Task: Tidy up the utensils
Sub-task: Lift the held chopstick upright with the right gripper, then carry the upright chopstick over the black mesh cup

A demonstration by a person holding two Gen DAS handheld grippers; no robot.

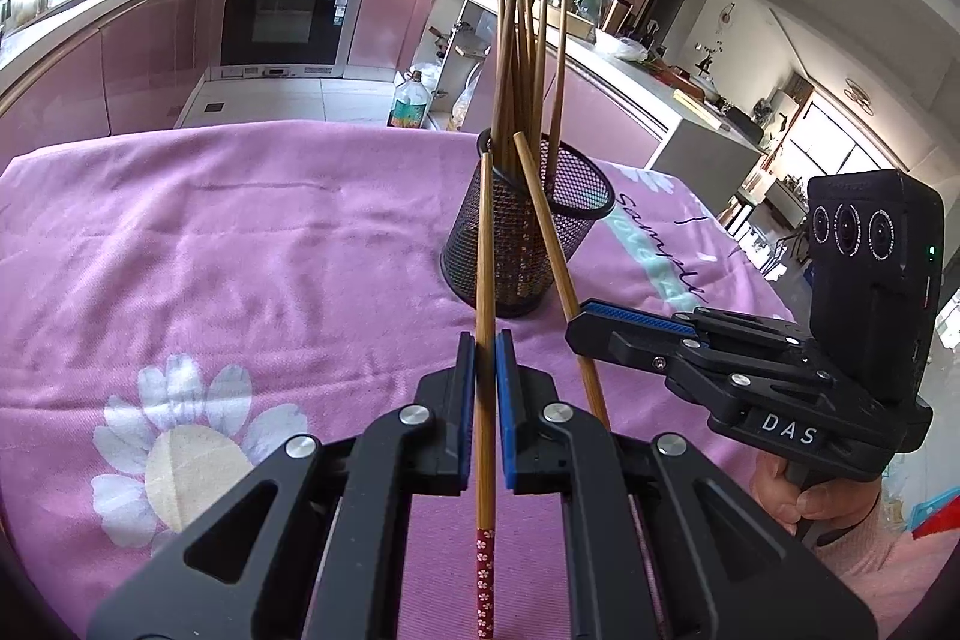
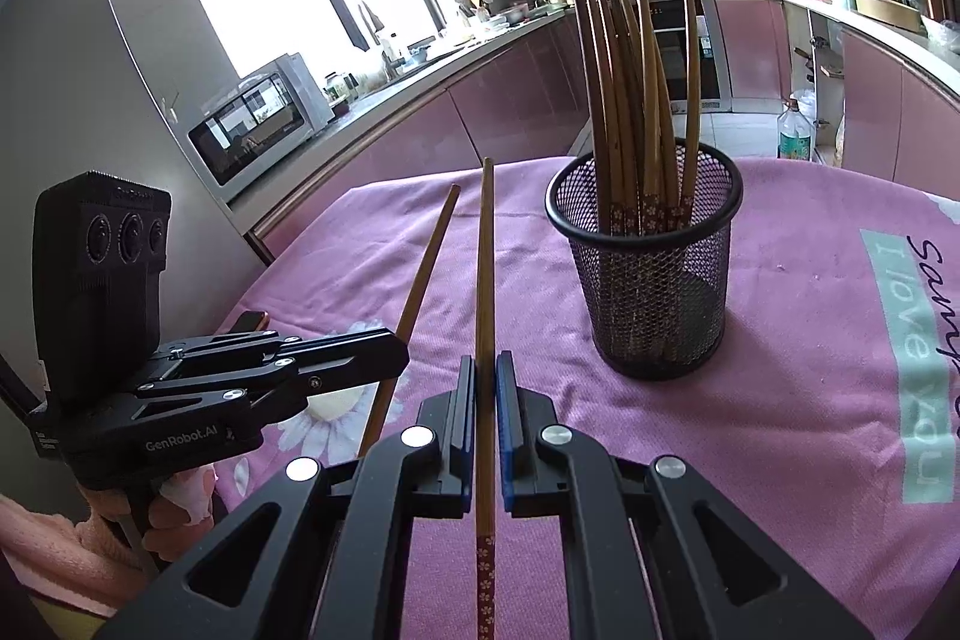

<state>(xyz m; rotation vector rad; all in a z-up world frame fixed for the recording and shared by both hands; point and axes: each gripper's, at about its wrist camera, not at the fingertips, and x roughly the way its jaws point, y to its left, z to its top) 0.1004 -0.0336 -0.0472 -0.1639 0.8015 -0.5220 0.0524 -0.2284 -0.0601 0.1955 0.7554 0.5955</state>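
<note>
A black mesh holder (image 1: 522,268) (image 2: 660,304) stands upright on the pink tablecloth (image 1: 240,250), with several brown chopsticks (image 2: 630,100) standing in it. My left gripper (image 1: 486,340) (image 2: 402,349) is shut on one chopstick (image 1: 485,250) (image 2: 429,250), whose thin end points forward toward the holder's left side. My right gripper (image 2: 486,361) (image 1: 576,325) is shut on a second chopstick (image 2: 485,268) (image 1: 543,214). Both held chopsticks have their red flowered ends toward me. They hang above the cloth, short of the holder, and the two grippers are side by side.
The cloth carries a white daisy print (image 1: 174,448) and a teal text band (image 2: 906,340). Beyond the table's far edge are pink kitchen cabinets, an oven (image 1: 282,10), a bottle on the floor (image 1: 411,100) and a microwave (image 2: 258,124). A hand in a pink sleeve (image 1: 852,538) grips the right handle.
</note>
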